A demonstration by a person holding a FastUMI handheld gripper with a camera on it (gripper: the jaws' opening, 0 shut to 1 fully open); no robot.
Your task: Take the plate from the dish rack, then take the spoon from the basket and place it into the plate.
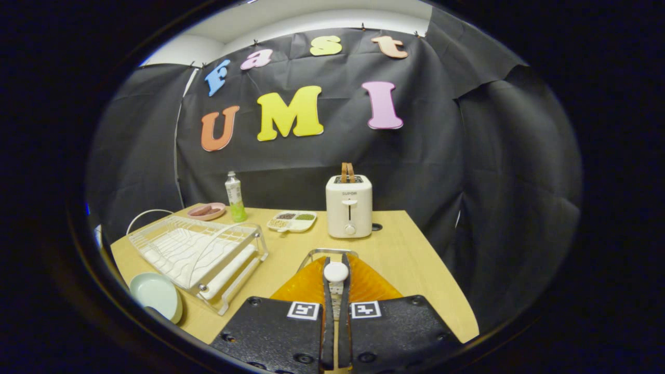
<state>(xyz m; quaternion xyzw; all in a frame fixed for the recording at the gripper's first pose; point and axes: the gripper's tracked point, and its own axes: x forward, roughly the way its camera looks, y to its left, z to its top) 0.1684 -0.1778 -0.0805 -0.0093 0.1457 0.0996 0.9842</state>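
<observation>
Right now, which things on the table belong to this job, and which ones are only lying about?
Belong to the job:
- pale green plate, on the table beside the dish rack
- white spoon, pinched in the gripper
- orange basket

Lying about:
- toaster
- bottle
- pink dish
- divided tray

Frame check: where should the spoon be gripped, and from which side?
Take the spoon by its slim handle, from above the basket: the round end sticks out past the tips, and the gripper is shut on the narrow part behind it.
</observation>
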